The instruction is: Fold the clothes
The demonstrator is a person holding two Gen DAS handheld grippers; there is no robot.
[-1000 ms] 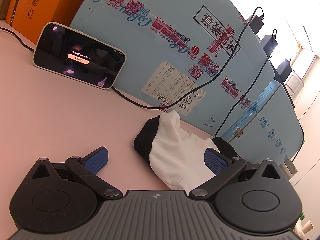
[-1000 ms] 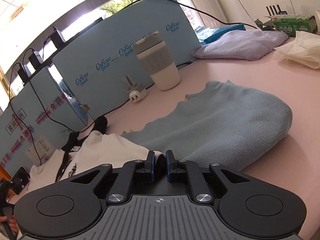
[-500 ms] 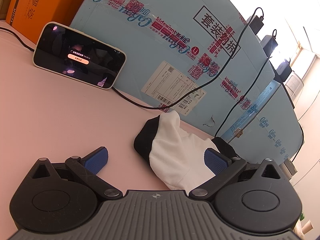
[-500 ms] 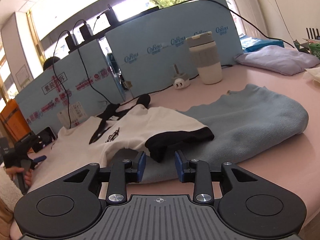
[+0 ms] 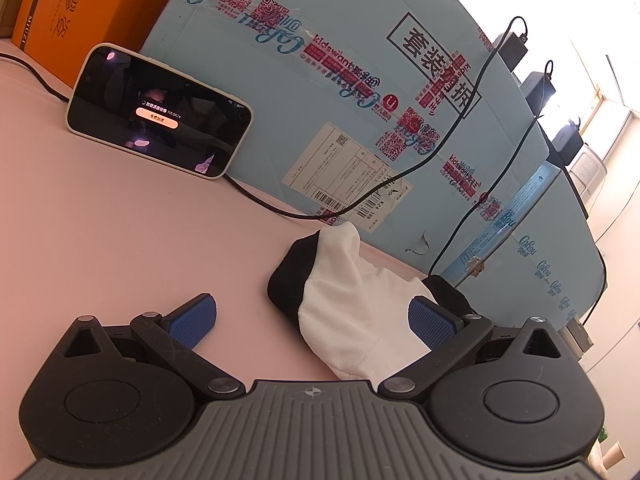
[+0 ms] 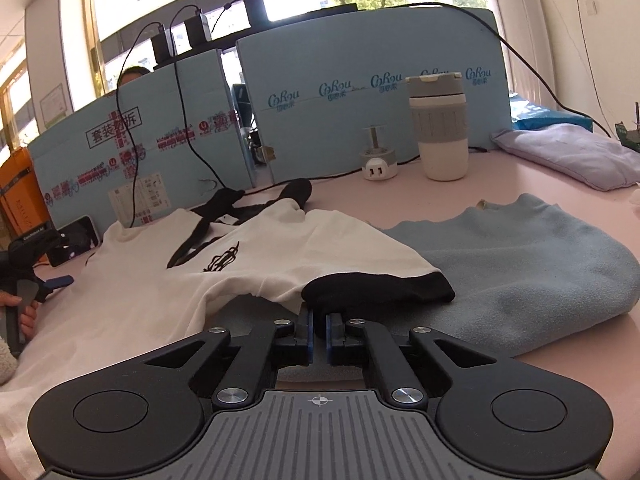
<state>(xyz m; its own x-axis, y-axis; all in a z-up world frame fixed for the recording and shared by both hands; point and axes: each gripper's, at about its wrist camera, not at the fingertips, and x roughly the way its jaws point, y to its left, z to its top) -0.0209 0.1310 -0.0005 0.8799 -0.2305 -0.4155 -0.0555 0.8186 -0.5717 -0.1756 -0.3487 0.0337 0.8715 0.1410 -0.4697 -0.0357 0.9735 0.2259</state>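
Note:
A white T-shirt [image 6: 160,280] with black cuffs and a black print lies spread on the pink table. My right gripper [image 6: 319,332] sits at the edge of its near sleeve, and its jaws are closing with the black cuff [image 6: 380,288] pinched between the pads. The shirt's other sleeve [image 5: 352,300], white with a black cuff, lies between the fingers of my left gripper [image 5: 312,312], nearer the right finger. That gripper is wide open and touches nothing. In the right wrist view the left gripper [image 6: 52,280] shows at the far left, held by a hand [image 6: 24,312].
A light blue fleece garment [image 6: 520,264] lies partly under the shirt's near sleeve. Behind stand blue foam boards [image 5: 360,80] with hanging cables, a phone [image 5: 160,120], an orange box [image 5: 80,8], a tumbler [image 6: 440,128], a plug adaptor [image 6: 378,164] and a lilac pillow [image 6: 572,156].
The right gripper rolled level, drew back from the shirt, opened, then closed on the black cuff. The left gripper and its sleeve have not moved.

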